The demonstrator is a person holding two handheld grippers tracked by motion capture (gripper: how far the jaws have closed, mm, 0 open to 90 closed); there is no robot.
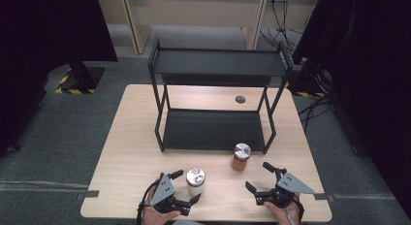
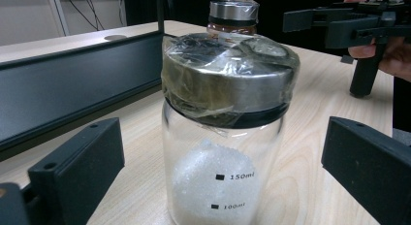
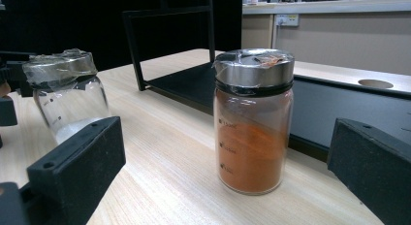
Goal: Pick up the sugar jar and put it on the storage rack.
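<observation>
Straddling the clear jar (image 2: 225,133) with my left gripper (image 1: 185,188), jaws wide and not touching it — white granules fill its bottom, so it looks light. My right gripper (image 1: 259,178) gapes toward the orange-powder jar (image 3: 253,120), which stands before the black shelf (image 1: 216,129). Both are glass, slick and breakable, with film-wrapped steel lids — I'd grip mid-body.

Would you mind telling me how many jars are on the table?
2: the jar with white grains by the left claw, and the jar with orange powder before the shelf rack.
</observation>
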